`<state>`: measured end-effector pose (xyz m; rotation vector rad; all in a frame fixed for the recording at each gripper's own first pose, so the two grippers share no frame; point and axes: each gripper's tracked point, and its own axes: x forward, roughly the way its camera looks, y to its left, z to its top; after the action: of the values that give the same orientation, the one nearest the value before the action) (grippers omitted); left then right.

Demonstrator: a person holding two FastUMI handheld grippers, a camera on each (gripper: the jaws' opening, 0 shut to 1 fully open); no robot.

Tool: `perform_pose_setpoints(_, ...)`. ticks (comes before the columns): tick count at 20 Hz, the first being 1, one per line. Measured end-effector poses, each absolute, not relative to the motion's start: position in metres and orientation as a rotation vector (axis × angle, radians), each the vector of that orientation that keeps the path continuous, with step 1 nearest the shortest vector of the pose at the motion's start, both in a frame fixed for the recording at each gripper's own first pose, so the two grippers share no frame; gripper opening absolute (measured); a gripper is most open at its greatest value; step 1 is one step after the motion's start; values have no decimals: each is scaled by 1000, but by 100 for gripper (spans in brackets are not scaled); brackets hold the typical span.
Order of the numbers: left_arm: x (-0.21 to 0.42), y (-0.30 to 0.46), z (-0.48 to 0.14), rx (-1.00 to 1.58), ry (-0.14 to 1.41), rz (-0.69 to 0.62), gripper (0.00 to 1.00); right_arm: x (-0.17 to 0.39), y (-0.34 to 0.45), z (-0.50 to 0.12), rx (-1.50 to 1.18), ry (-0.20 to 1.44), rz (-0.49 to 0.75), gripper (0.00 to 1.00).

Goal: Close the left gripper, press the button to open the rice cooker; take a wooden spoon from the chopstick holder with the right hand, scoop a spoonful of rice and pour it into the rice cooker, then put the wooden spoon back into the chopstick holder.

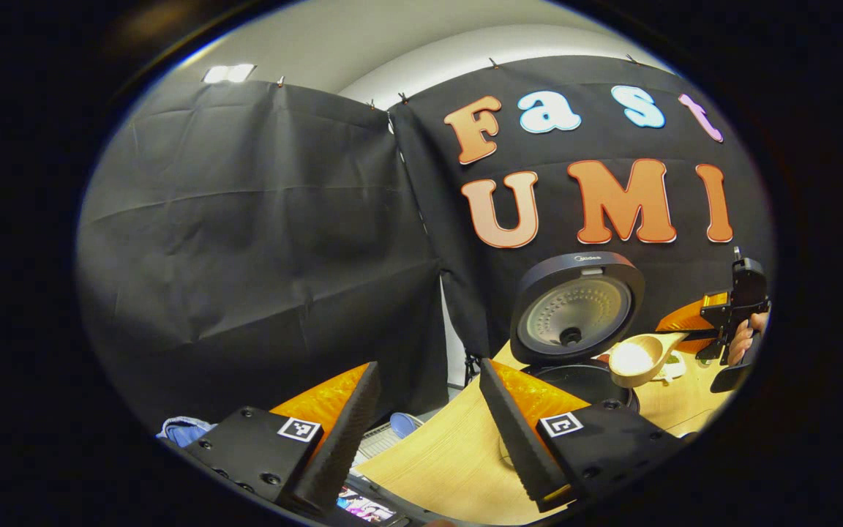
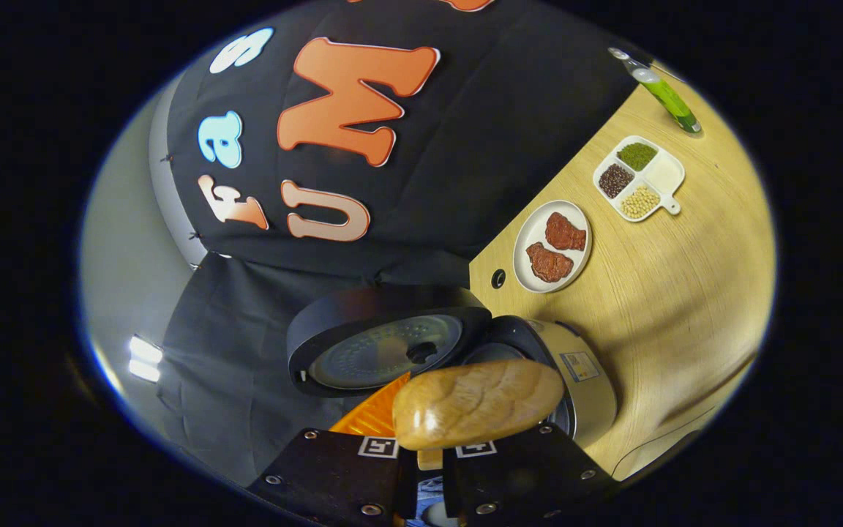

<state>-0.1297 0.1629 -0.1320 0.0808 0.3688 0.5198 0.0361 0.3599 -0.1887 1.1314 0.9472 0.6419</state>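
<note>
Right hand-held gripper (image 2: 421, 457) is clenched on the wooden spoon (image 2: 476, 402) handle; the bowl sticks out ahead of the fingers, its back toward the right gripper view's camera. In the left gripper view the same spoon (image 1: 641, 359) carries a white load — rice, I'd judge — and hangs at the right rim of the open pot, bowl toward the pot, handle running back to the right hand-held gripper (image 1: 718, 322).

Rice cooker (image 2: 575, 380) is open, lid (image 1: 575, 307) upright behind the pot. Pot mouth lies just under and a little beyond the spoon bowl, so the pour turns on rolling the spoon about its long axis once the bowl is fully over the opening.

Left hand-held gripper (image 1: 429, 424) is released, jaws well apart, holding nothing — back near the desk (image 1: 436, 454) edge, clear of the pot.

Room: raised lid limits travel behind; plate (image 2: 552, 245) and divided dish (image 2: 639, 178) sit well apart from the cooker.
</note>
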Motion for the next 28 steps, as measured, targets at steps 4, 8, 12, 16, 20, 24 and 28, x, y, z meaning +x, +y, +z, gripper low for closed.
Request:
perform_pose_setpoints(4, -131, 175, -141, 58, 386, 533, 93, 43, 374, -198, 956, 897, 624, 7)
perform_pose_setpoints(8, -134, 186, -147, 62, 404, 540, 97, 50, 383, -203, 749, 805, 631, 7)
perform_pose_setpoints(12, -134, 192, -156, 45, 421, 539, 85, 50, 391, -204, 605, 748, 640, 8)
perform_pose_setpoints(16, -132, 194, -157, 47, 426, 524, 85, 51, 395, -200, 533, 708, 646, 8)
perform_pose_setpoints(20, -126, 194, -156, 47, 425, 508, 85, 52, 396, -197, 484, 673, 650, 8)
perform_pose_setpoints(24, -127, 194, -158, 45, 428, 502, 94, 54, 397, -191, 449, 653, 652, 8)
perform_pose_setpoints(28, -129, 197, -157, 41, 430, 509, 93, 50, 398, -194, 413, 654, 650, 8)
